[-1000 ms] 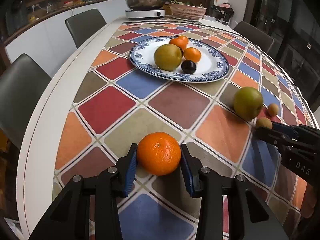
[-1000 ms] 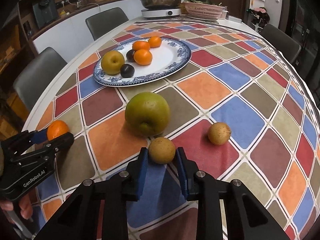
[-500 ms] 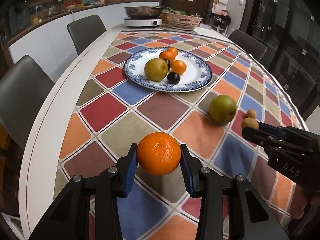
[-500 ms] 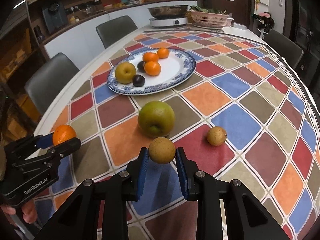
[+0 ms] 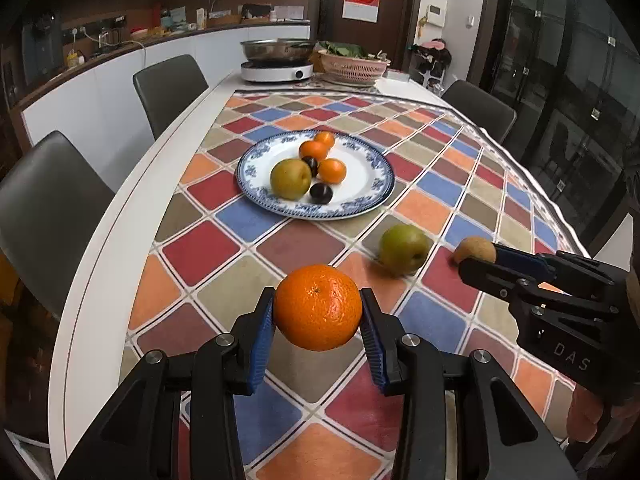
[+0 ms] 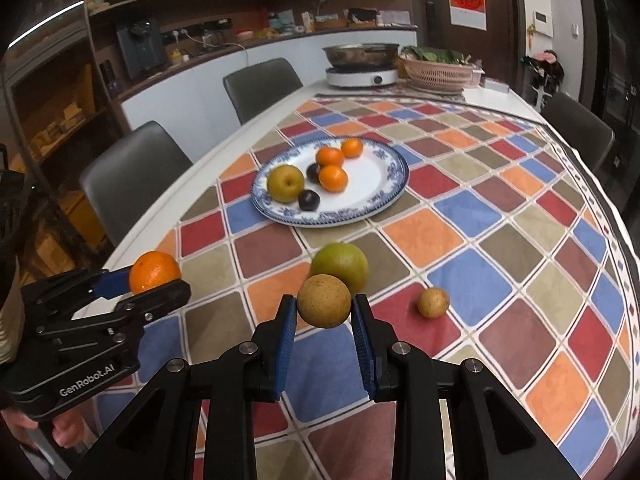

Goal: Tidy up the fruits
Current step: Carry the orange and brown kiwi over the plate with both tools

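Left gripper point(image 5: 318, 310) clamps an orange point(image 5: 318, 307) clear above the tablecloth point(image 5: 436, 316). Right gripper point(image 6: 324, 307) clamps a small brown fruit point(image 6: 324, 301), likewise raised. Blue-rimmed plate point(image 5: 372, 168) beyond holds six fruits.

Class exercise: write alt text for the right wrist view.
The right gripper is shut on a small round tan-brown fruit above a checked multicoloured tablecloth. Beyond lie a large green pear and a blue-rimmed white plate of fruit; the left gripper holds an orange mandarin.
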`<state>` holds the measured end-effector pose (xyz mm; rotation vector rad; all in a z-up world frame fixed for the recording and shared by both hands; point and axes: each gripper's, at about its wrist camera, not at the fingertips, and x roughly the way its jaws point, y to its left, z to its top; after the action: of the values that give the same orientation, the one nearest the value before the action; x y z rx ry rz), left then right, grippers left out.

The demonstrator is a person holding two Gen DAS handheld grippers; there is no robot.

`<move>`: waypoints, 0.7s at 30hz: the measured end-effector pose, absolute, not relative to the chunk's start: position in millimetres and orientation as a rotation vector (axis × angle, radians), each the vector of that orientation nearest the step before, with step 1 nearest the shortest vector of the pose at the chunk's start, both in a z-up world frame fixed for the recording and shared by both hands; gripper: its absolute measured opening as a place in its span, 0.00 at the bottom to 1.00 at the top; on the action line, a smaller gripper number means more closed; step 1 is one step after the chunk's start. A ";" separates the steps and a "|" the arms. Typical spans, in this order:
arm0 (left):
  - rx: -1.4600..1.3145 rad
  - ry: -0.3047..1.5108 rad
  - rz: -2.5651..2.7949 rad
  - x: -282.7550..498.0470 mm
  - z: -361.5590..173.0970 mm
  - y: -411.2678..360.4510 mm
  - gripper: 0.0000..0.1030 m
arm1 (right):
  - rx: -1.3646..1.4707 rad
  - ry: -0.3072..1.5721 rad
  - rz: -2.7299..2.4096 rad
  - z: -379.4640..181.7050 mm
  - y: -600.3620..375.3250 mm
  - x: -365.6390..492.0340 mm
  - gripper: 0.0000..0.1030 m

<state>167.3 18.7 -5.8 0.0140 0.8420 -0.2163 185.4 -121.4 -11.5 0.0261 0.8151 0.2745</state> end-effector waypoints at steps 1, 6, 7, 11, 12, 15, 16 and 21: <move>0.013 0.836 -0.220 166.9 -2.7 17.2 0.39 | 0.029 0.812 0.283 -8.7 -121.7 185.1 0.28; 0.012 0.814 -0.248 166.2 10.2 8.0 0.39 | 0.046 0.796 0.345 6.4 -124.1 185.1 0.28; 0.011 0.809 -0.251 166.7 12.7 6.6 0.39 | 0.044 0.791 0.352 8.9 -124.2 184.9 0.28; 0.017 0.783 -0.258 168.5 23.4 2.2 0.39 | 0.032 0.762 0.365 20.3 -126.5 184.1 0.28; 0.020 0.774 -0.260 169.1 26.6 1.0 0.39 | 0.032 0.758 0.369 22.8 -127.6 184.5 0.28; 0.026 0.756 -0.263 171.7 34.5 -2.3 0.39 | 0.029 0.741 0.375 30.2 -130.0 187.0 0.28; 0.030 0.751 -0.262 172.6 37.1 -3.2 0.39 | 0.028 0.738 0.376 31.7 -130.7 188.2 0.28; 0.045 0.733 -0.256 184.7 46.2 -5.6 0.39 | 0.021 0.718 0.376 42.1 -134.0 199.9 0.28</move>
<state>184.7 -5.6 46.2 0.0452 0.7330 -0.2558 199.9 -134.0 42.1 0.0211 0.7182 0.3763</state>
